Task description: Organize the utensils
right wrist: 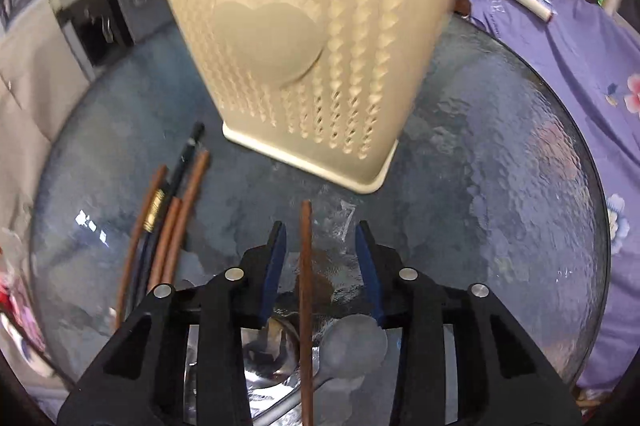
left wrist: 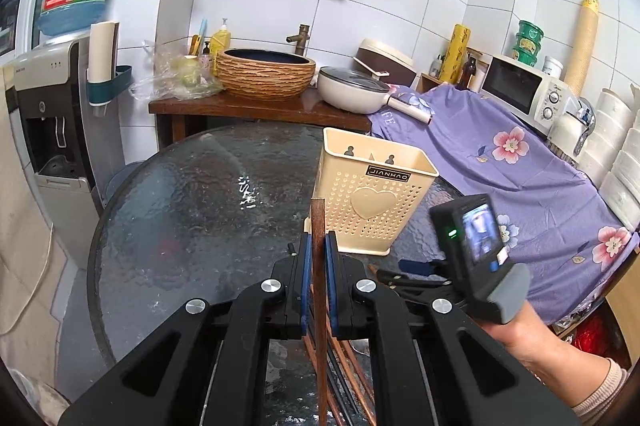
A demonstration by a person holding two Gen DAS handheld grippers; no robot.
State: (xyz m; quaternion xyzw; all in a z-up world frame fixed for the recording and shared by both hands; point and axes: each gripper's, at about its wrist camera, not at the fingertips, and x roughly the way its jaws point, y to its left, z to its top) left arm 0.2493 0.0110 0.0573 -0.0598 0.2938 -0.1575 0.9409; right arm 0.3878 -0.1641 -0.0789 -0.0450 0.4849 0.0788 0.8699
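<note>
In the left wrist view my left gripper [left wrist: 319, 246] is shut on a brown chopstick [left wrist: 318, 226], which stands upright between the blue pads. Just beyond it stands the cream perforated utensil holder [left wrist: 372, 185], upright and with nothing showing inside. More chopsticks [left wrist: 348, 366] lie on the glass under the gripper. In the right wrist view my right gripper [right wrist: 320, 230] is open and points down at the table. A single brown chopstick [right wrist: 306, 266] lies between its jaws, touching neither pad. A metal spoon [right wrist: 354, 346] lies below it. Several brown and black chopsticks [right wrist: 168, 226] lie to the left, and the holder [right wrist: 304, 37] stands ahead.
The round textured glass table [left wrist: 180, 205] carries everything. A hand [left wrist: 520, 330] grips the right tool at the right. Behind are a purple flowered cloth [left wrist: 500, 165], a microwave [left wrist: 524, 89], a pan [left wrist: 352, 89], a woven basin [left wrist: 266, 71] and a water dispenser [left wrist: 52, 113] at left.
</note>
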